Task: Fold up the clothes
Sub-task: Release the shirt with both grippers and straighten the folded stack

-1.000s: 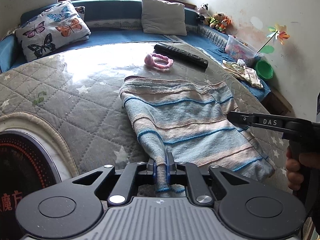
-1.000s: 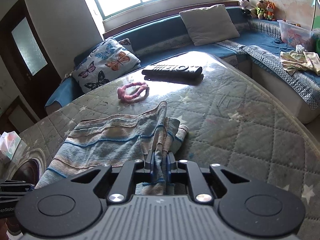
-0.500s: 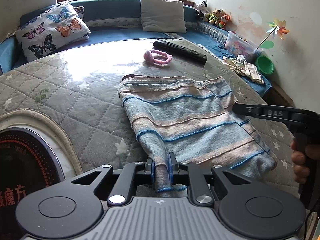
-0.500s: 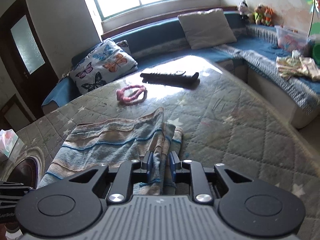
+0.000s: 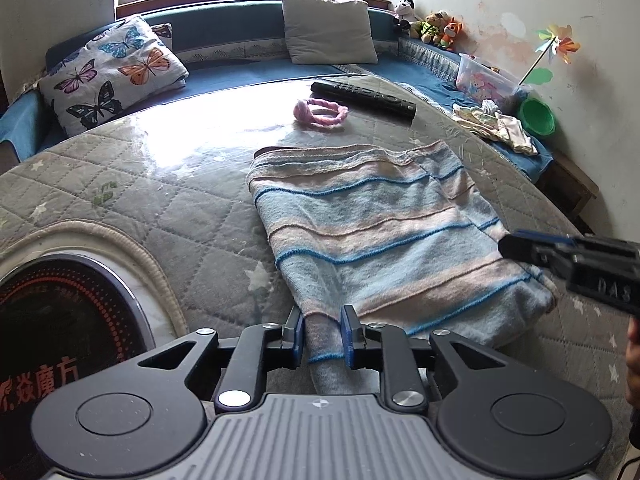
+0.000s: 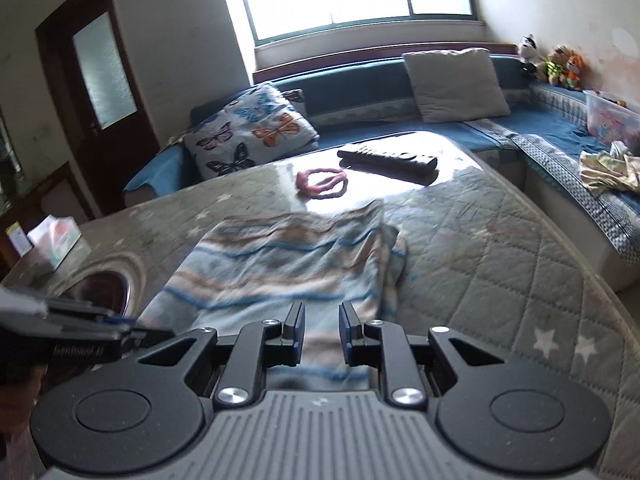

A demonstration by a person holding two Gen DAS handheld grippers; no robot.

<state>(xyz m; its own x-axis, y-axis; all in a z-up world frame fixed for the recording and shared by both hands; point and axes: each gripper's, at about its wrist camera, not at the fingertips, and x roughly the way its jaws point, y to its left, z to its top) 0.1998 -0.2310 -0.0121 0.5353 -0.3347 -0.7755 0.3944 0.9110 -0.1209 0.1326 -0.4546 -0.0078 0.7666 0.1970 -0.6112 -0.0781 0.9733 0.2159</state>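
The left gripper (image 5: 322, 334) jaws are opening around the striped garment (image 5: 372, 236)'s near corner; the right gripper (image 6: 321, 334), released, is risking snagging that fold.

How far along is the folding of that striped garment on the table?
Done: the striped garment lies doubled over in a flat rectangle on the quilted table. In hand: the left gripper is opening, with the near corner between its pads; the right gripper stands open above the cloth. Left: perhaps another fold; I cannot tell whether one is planned.
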